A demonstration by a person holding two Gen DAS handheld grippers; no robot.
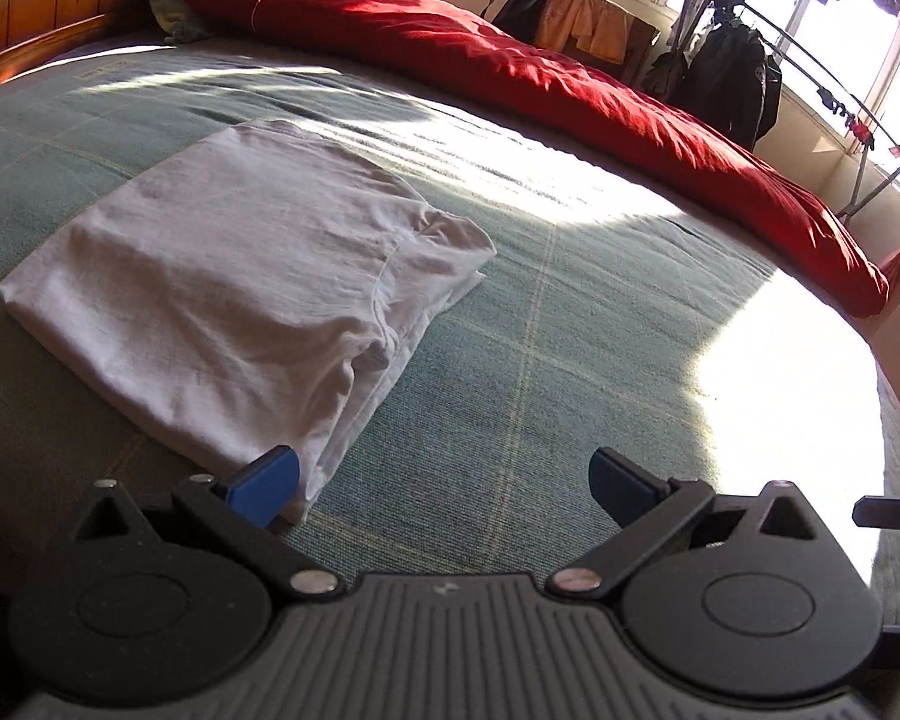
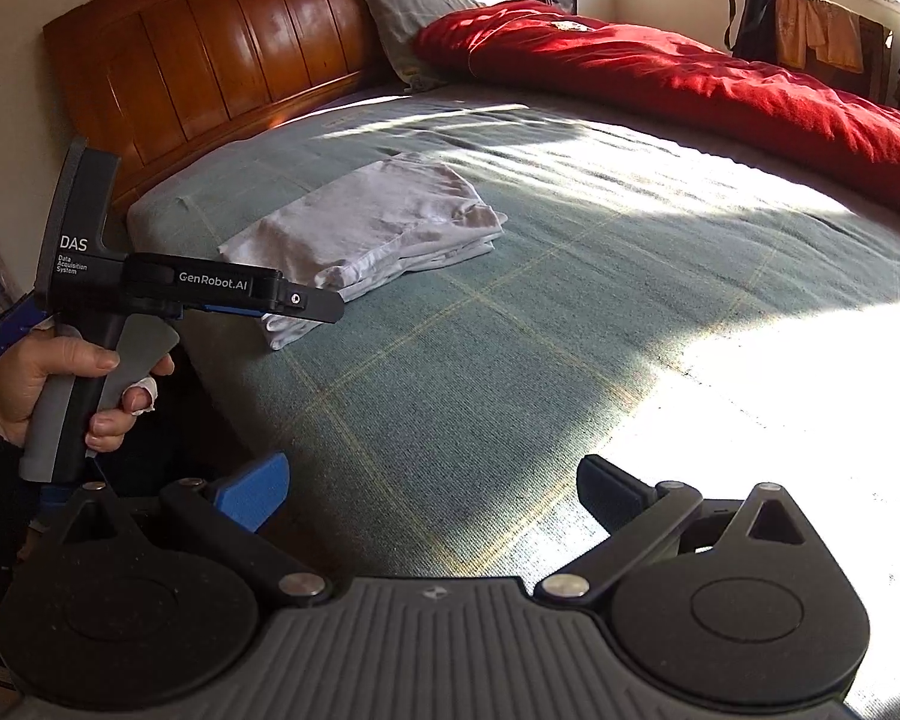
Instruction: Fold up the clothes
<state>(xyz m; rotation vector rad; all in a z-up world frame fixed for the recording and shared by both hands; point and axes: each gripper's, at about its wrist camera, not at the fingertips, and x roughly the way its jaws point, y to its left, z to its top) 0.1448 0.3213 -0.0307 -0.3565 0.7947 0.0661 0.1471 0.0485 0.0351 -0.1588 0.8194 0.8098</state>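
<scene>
Both tools, left tool (image 1: 444, 480) and right tool (image 2: 432, 486), gape wide, holding nothing; white shirt (image 1: 234, 276) lies folded on bed (image 1: 570, 324), seemingly finished.

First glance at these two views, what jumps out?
The folded white garment lies flat on the green bedcover, next to the open left tool. Behind it a bright red duvet is bunched along the far side of the bed, and hard sunlight washes out the bedcover's right part. In the right wrist view the open right tool hovers over the bed edge, and a hand grips the left tool's handle.
</scene>
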